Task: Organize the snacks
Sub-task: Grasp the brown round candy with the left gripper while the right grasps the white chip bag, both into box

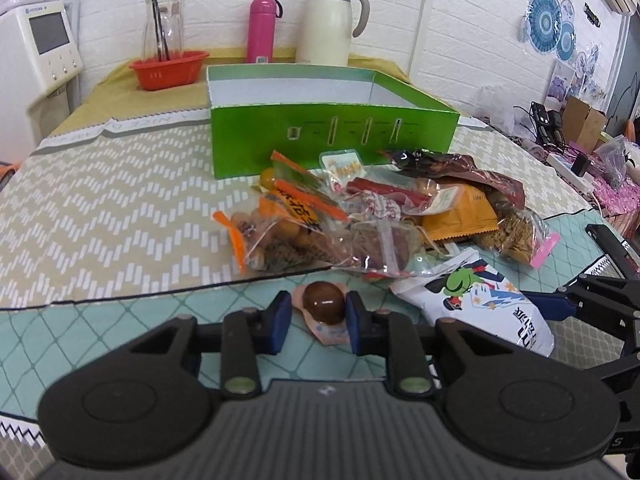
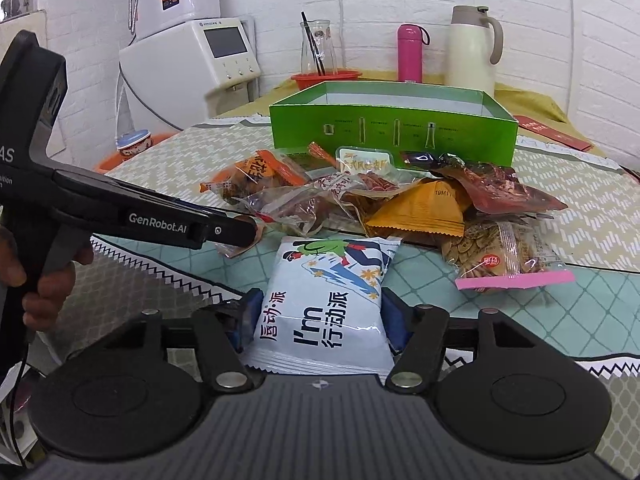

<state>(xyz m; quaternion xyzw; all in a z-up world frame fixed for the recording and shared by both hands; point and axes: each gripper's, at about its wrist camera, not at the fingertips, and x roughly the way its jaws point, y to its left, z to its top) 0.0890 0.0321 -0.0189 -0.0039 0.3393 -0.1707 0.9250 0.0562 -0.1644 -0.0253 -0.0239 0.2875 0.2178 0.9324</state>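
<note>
My left gripper (image 1: 319, 316) is shut on a small clear packet holding a brown egg (image 1: 323, 307), low on the teal cloth. My right gripper (image 2: 320, 320) is shut on a white snack bag with blue print (image 2: 324, 300); that bag also shows in the left wrist view (image 1: 476, 300). A pile of snack packets (image 1: 360, 216) lies just beyond both grippers. An open green box (image 1: 332, 136) stands behind the pile, its inside looking empty; it also shows in the right wrist view (image 2: 394, 128).
A red basket (image 1: 170, 68) with a glass jar, a pink bottle (image 1: 262, 30) and a cream thermos jug (image 1: 330, 24) stand along the table's far edge. A white appliance (image 2: 192, 64) stands left of the table. Clutter fills the far right.
</note>
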